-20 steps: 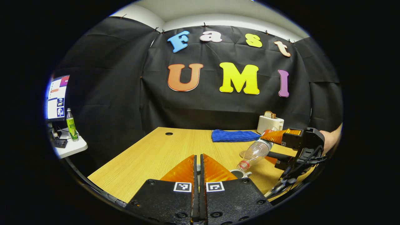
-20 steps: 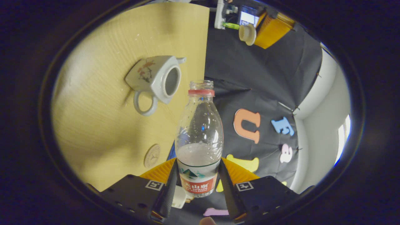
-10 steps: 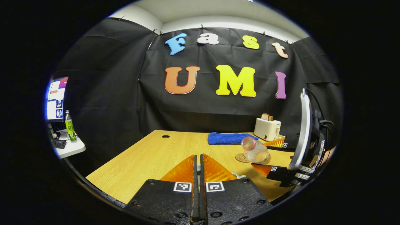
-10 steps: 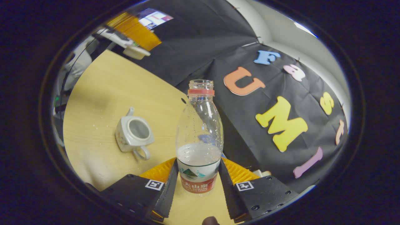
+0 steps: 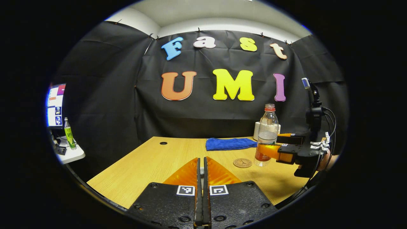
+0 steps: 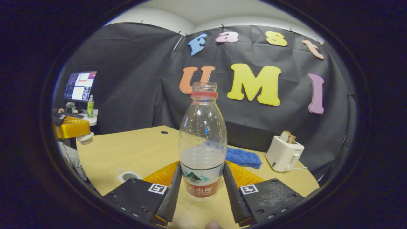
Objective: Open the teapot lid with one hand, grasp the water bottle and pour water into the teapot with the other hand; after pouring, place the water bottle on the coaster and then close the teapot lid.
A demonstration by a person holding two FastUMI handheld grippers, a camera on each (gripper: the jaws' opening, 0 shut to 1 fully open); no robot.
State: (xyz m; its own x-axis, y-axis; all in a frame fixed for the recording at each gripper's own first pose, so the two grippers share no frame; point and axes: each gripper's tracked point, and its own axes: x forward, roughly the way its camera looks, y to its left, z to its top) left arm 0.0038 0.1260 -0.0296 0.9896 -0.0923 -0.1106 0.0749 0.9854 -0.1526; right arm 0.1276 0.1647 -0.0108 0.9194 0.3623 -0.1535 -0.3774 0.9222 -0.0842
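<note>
In the right gripper view the right gripper (image 6: pixel 201 187) has its jaws clenched on the water bottle (image 6: pixel 203 149), one finger pressing each side of the label at the bottle's lower part; the bottle stands upright, uncapped, with a red ring under its open neck and water filling roughly the lower part of the clear body; the left gripper view shows that same bottle (image 5: pixel 266 135) held upright over the desk (image 5: pixel 165 159) at the right, its base low and just beside the round coaster (image 5: pixel 242 163), though whether it touches the desk cannot be told; a hand (image 5: pixel 324 162) shows partly behind that gripper; the teapot (image 6: pixel 128 176) sits on the desk at the lower left of the right gripper view, lid off, its open mouth facing up, partly hidden behind the gripper's body; farther left the left gripper (image 6: pixel 71 127) is seen holding the pale teapot lid (image 6: pixel 85 137) at its tip; in its own view the left gripper (image 5: pixel 200 173) has its jaws pressed almost together, a thin pale sliver visible in the narrow gap; a blue cloth (image 5: pixel 229 143) lies near the back of the desk; a white toaster (image 6: pixel 284 154) with bread in it stands at the right.
</note>
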